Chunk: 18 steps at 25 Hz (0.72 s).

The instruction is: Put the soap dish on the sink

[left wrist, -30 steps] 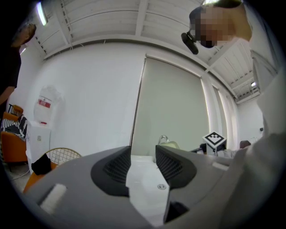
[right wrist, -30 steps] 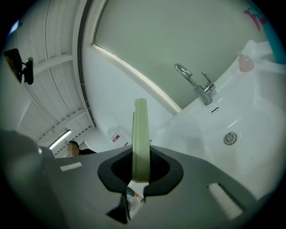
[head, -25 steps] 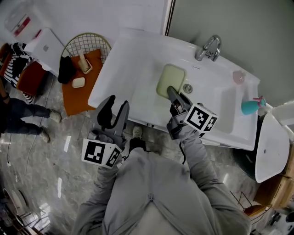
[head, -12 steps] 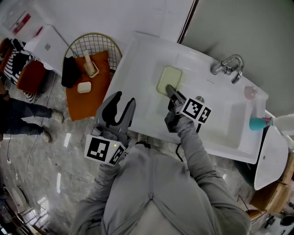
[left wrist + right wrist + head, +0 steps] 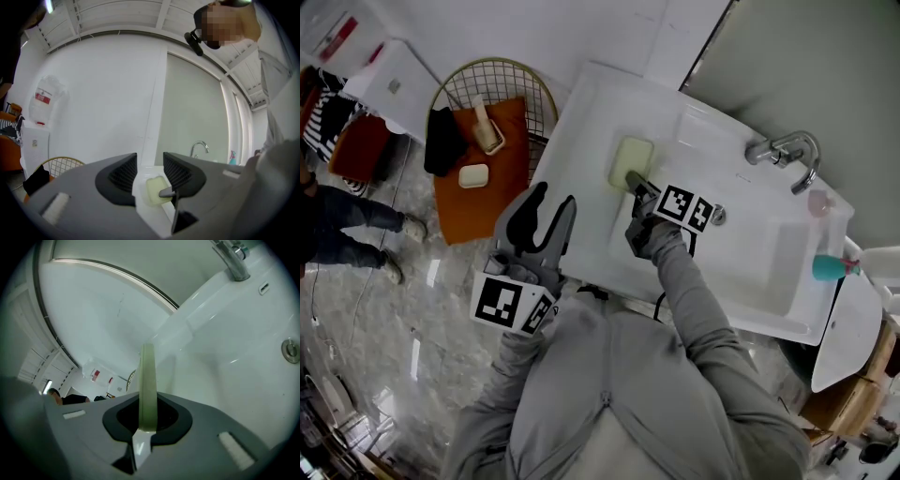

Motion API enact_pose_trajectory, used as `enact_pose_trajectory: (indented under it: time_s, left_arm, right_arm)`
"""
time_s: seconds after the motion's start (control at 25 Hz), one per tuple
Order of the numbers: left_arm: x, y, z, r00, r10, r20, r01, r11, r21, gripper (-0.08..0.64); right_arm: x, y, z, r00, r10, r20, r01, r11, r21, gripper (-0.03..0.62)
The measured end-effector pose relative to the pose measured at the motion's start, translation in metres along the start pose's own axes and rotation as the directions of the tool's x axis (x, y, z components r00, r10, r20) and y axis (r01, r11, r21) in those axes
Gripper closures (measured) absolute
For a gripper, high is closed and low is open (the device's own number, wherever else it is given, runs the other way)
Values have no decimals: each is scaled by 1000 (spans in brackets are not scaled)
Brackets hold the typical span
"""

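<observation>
The pale green soap dish [image 5: 630, 161] is over the left part of the white sink [image 5: 741, 272], close to its left rim. My right gripper [image 5: 638, 184] is shut on the dish's near edge. The right gripper view shows the dish [image 5: 147, 380] edge-on, clamped between the jaws of the right gripper [image 5: 147, 417]. Whether the dish touches the sink I cannot tell. My left gripper [image 5: 551, 202] hangs in front of the sink's left corner, open with nothing held. In the left gripper view, the dish [image 5: 153, 190] shows through the gap of the left gripper [image 5: 149, 162].
A faucet [image 5: 787, 150] stands at the sink's back, with a pink cup [image 5: 818, 200] and a teal bottle [image 5: 832, 268] on the right ledge. Left of the sink, a wire basket [image 5: 502, 80] holds an orange cloth [image 5: 478, 202], a soap bar [image 5: 473, 175] and a dark item [image 5: 445, 141]. A person [image 5: 342, 216] stands far left.
My right gripper has carried the soap dish from above the basin to the sink's left side. The left gripper has stayed open below the sink's front left corner.
</observation>
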<state>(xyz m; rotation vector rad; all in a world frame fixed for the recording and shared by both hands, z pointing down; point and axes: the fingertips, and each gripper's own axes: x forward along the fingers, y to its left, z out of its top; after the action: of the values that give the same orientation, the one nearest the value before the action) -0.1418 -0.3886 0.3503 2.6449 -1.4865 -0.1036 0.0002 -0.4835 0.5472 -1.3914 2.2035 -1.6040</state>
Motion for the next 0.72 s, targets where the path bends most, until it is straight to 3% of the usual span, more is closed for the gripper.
enact_pose_trajectory:
  time_s: [0.72]
  left_arm:
    - [18, 30, -6, 1000, 28, -4, -28, 999, -28, 376]
  right_arm:
    - [52, 5, -8, 994, -6, -108, 14, 997, 70, 571]
